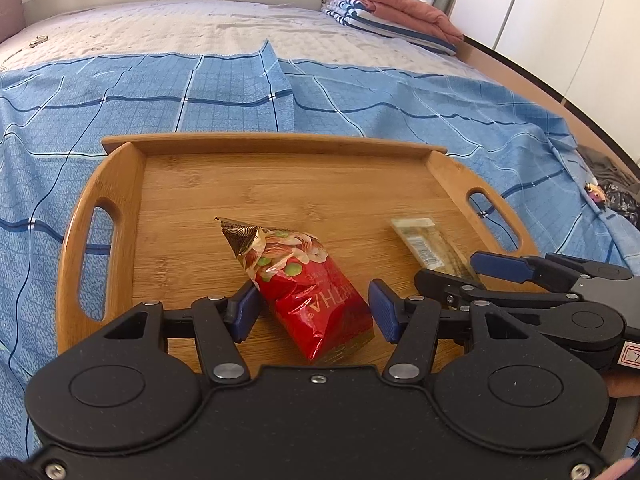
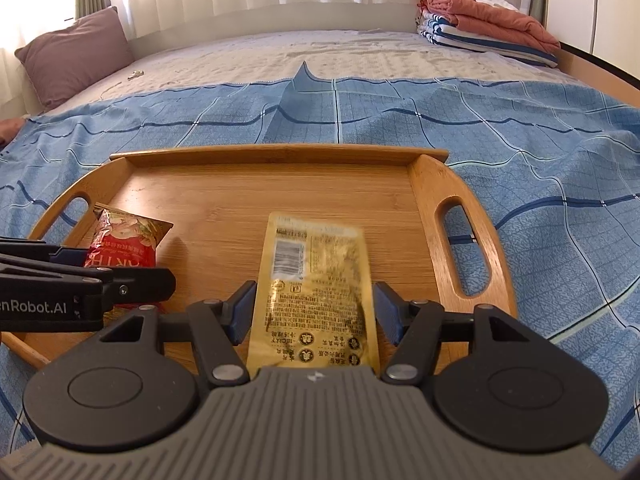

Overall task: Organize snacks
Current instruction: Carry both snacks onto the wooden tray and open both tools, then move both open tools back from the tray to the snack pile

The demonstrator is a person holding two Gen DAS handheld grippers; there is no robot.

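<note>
A bed [image 2: 320, 52] fills the frame, with a blue checked sheet [image 2: 520, 128] across its lower half, a wooden tray [image 2: 280, 156] at centre, folded blankets [image 2: 488, 20] upper right, and a pillow [image 2: 76, 52] upper left.

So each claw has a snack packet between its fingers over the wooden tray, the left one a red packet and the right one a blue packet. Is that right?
Not quite. The right gripper has a gold packet between its fingers, not a blue one, as the right wrist view shows. The rest holds: the left gripper has the red packet between its fingers, both over the wooden tray.
</note>
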